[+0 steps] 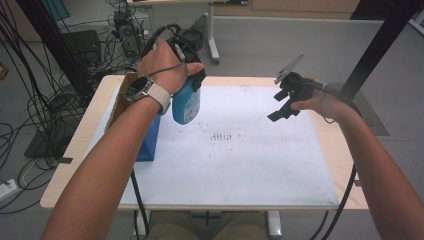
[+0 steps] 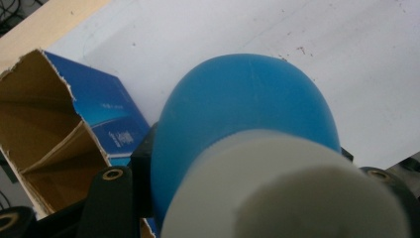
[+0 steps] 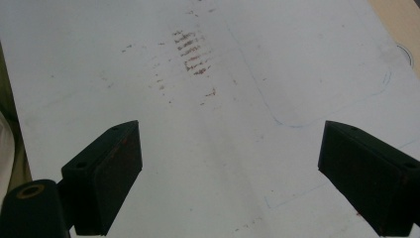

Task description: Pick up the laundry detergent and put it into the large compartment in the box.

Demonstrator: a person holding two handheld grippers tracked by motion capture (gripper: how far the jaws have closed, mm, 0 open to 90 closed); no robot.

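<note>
Left gripper [image 1: 186, 75] clamped on blue bottle [image 1: 186, 104] (white cap toward its camera, blue body [image 2: 242, 114] pointing down at table), held in air above white mat [image 1: 240, 160], at 10 o'clock of mat. Torn-open blue carton [image 1: 147, 140] just beside bottle, at its 8 o'clock. Right gripper [image 1: 284, 106] at 2 o'clock of mat, jaws wide, nothing between them, above brown smudges [image 3: 193, 54].

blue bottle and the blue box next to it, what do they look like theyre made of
The blue bottle, held in the left gripper, looks like smooth, slightly translucent plastic with a soft sheen and a white cap, probably plastic too. The blue box looks like cardboard: glossy blue print outside, raw brown inside, with a ragged torn edge.
</note>
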